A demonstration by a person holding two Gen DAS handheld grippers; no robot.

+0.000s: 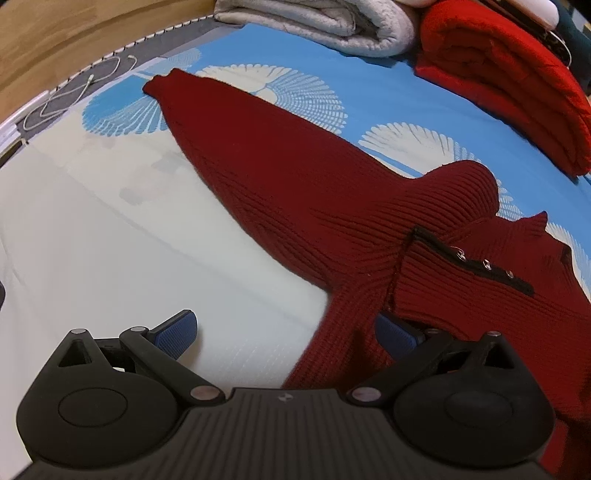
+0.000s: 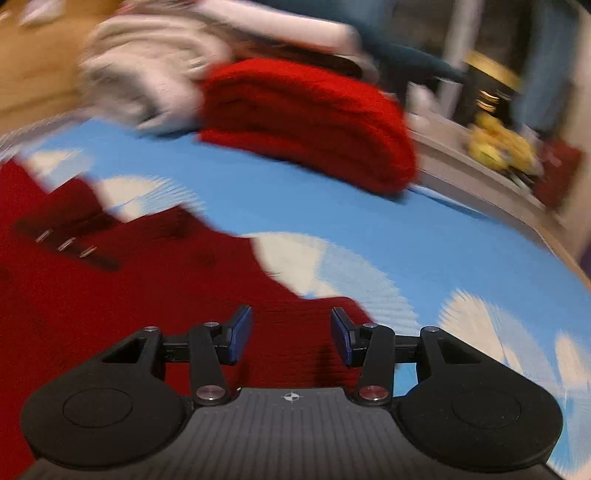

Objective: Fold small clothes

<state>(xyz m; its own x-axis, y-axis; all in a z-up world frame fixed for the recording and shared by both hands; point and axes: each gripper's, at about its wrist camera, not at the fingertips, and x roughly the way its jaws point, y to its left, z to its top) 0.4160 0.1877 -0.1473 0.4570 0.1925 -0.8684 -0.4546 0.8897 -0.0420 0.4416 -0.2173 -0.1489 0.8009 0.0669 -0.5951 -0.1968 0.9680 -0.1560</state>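
A dark red ribbed knit sweater (image 1: 295, 177) lies spread on the bed, one sleeve stretched to the far left, its collar and a black snap-button placket (image 1: 480, 262) at the right. My left gripper (image 1: 284, 336) is open wide at the sweater's near edge; its right finger (image 1: 397, 334) lies partly under a fold of the knit, its left finger (image 1: 177, 332) over the white sheet. In the blurred right wrist view, my right gripper (image 2: 291, 336) is open just above the sweater's (image 2: 110, 288) edge, holding nothing.
The bed has a blue sheet with white fan prints (image 1: 369, 92). A folded bright red blanket (image 1: 517, 81) and a folded grey blanket (image 1: 321, 22) lie at the back. A white cable (image 1: 66, 96) lies at the far left edge. A shelf with yellow items (image 2: 498, 144) stands beyond the bed.
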